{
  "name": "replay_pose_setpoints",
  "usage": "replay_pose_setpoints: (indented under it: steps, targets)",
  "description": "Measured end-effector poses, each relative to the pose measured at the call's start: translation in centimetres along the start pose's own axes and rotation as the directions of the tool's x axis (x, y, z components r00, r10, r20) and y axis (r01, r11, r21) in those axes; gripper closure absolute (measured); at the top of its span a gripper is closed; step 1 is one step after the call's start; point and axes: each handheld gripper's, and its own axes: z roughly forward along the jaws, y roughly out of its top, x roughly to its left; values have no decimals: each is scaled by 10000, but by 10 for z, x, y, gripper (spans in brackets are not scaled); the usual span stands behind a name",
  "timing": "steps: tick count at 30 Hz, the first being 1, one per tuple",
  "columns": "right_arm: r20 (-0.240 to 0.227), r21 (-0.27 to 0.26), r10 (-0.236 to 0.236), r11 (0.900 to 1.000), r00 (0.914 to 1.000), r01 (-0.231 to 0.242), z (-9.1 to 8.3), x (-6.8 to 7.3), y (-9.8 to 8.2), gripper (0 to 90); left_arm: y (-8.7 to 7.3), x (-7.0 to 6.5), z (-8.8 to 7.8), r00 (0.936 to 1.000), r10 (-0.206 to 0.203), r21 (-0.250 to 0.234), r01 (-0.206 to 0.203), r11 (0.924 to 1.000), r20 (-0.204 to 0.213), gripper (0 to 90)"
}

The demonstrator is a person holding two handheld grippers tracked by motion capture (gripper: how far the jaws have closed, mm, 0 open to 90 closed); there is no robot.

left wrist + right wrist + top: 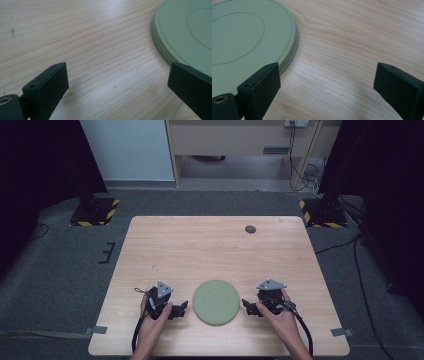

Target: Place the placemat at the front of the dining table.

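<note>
- Pale wood surface (pixel 200 245), smooth grain, on grey carpet.
- Green plate (pixel 215 302) flat at near centre; looks rigid, light, slick, probably breakable; best taken by the thin raised rim.
- Left gripper (pixel 183 307) and right gripper (pixel 246 305) flanking it, jaws spread, empty.

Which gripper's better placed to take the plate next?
Marginally right. Both grippers are open, flanking the green plate. The right gripper already has one jaw over the rim; the left gripper sits slightly farther off.
</note>
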Motion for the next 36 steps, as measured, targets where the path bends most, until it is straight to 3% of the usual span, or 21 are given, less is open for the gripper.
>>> replay_pose_setpoints:
  steps: [8,14,26,36]
  targets:
    - [-301,-41,-376,9993,9988,375,-2,11,0,65,2,-15,-1,9983,235,-33,-233,9997,527,33]
    - [-331,51,-589,9982,9977,591,2,18,0,65,2,-20,0,9973,329,-4,-330,9995,653,36]
    - [-189,126,-665,9977,9976,668,5,20,-1,34,4,-23,6,9968,460,83,-466,9989,651,21]
    - [-2,107,-567,9983,9984,567,7,20,1,22,7,-23,8,9982,496,-17,-496,9988,337,19]
